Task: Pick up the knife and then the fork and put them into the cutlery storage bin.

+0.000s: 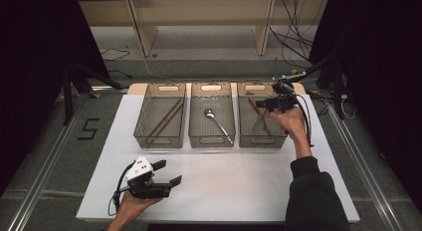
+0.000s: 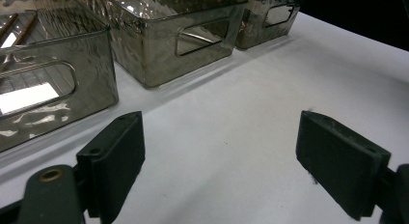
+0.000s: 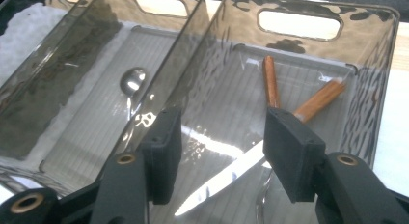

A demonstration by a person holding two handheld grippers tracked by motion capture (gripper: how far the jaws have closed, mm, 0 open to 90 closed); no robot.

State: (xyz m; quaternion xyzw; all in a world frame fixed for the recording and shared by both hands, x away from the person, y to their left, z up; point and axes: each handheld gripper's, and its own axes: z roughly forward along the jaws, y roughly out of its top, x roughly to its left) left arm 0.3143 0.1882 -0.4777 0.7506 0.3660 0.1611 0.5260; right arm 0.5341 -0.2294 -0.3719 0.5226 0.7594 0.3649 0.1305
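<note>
My right gripper (image 3: 219,154) hangs with fingers parted and empty over the knife (image 3: 270,137) lying in the right-hand bin (image 3: 381,74); left gripper (image 2: 219,166) idles open above the desk (image 2: 231,118). Lifting carelessly could snag the bin wall.

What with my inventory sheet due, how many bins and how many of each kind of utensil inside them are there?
Bins: 3
Chopsticks: 2
Spoon: 1
Wooden-handled utensils: 2 (one shows a knife blade; the other's working end is hidden)
Total: 8
</note>
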